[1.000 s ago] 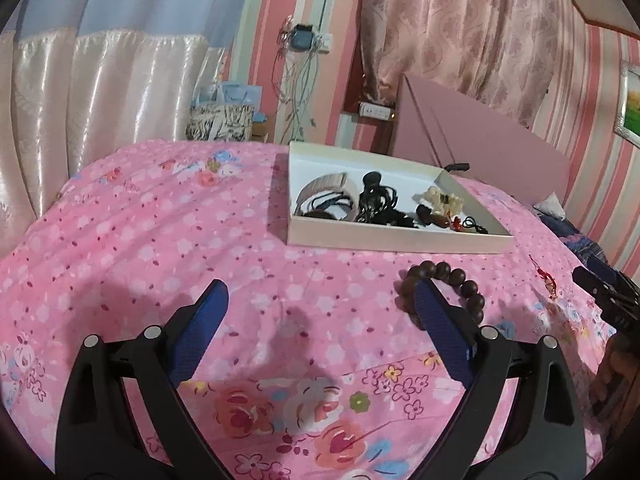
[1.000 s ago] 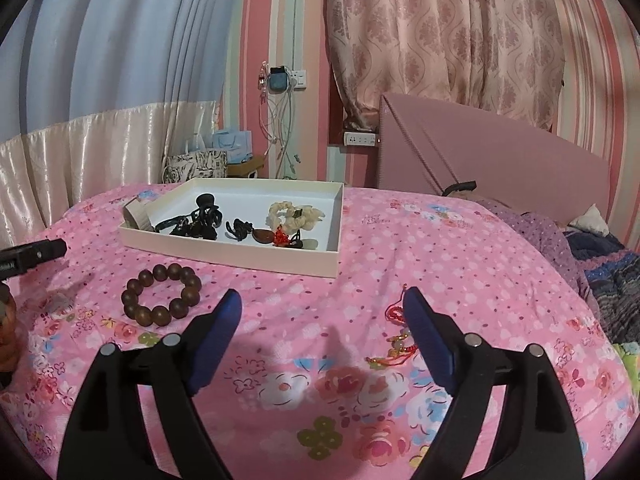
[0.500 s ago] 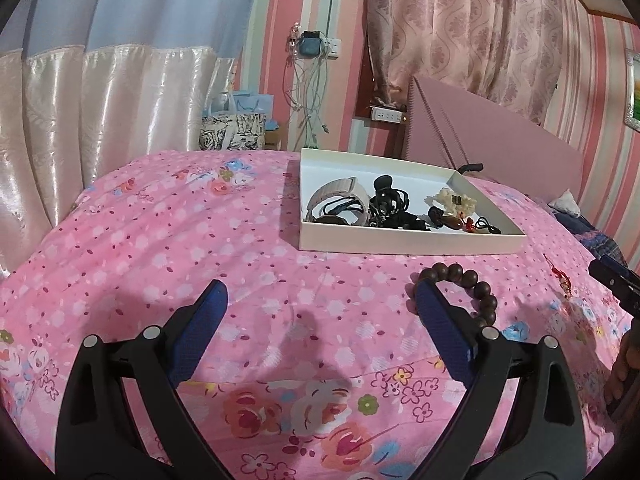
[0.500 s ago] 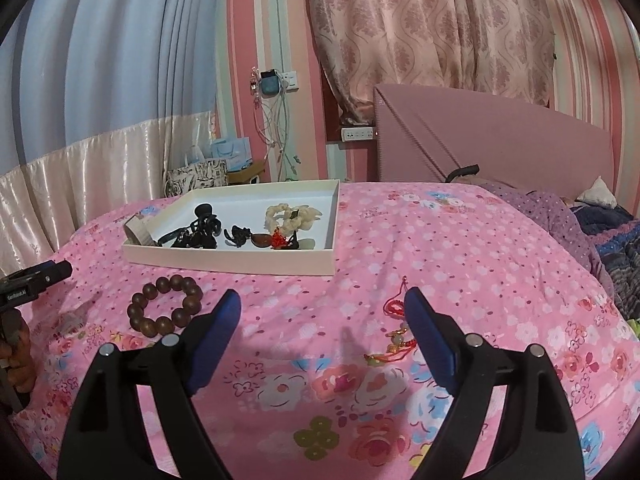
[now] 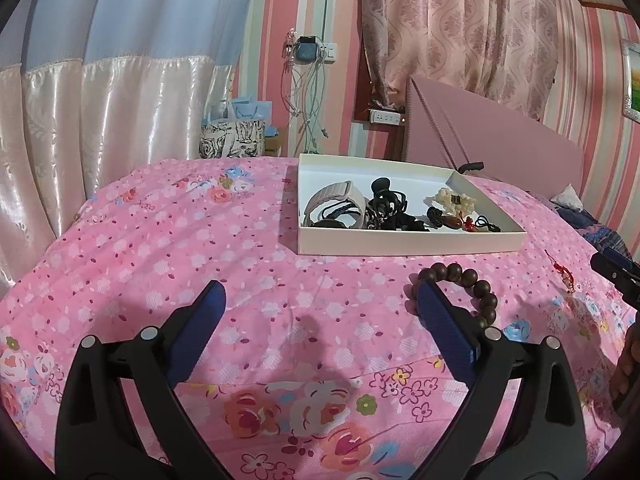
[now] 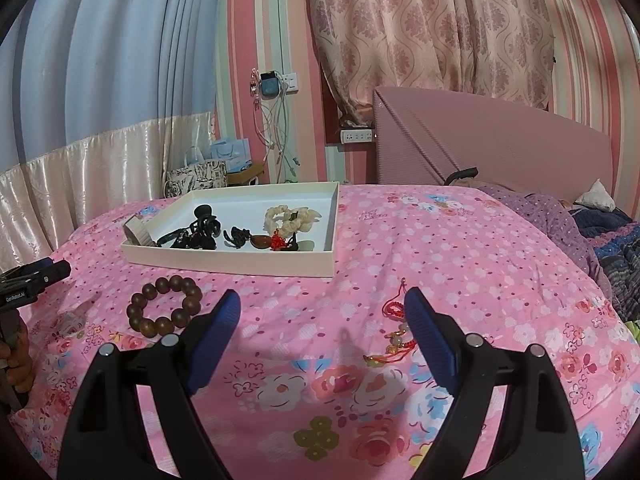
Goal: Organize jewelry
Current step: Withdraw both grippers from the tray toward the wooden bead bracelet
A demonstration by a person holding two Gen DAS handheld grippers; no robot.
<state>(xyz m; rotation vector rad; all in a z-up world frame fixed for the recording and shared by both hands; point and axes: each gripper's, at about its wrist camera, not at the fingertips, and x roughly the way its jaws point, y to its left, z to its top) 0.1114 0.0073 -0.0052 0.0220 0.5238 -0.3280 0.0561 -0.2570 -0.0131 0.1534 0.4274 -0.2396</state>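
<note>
Jewelry is lying in two places: loose on the bed, which is wearing a pink flowered cover, and gathered in the white tray that is sitting on that cover. We are holding the left hand-held gripper low over the bed with its fingers spread wide, gripping nothing; we are holding the right hand-held gripper the same way, also wide apart and gripping nothing. The wooden bead bracelet is resting on the cover just in front of the tray, beside the left hand-held gripper's right finger. The red tassel charm is lying near the right hand-held gripper's right finger.
</note>
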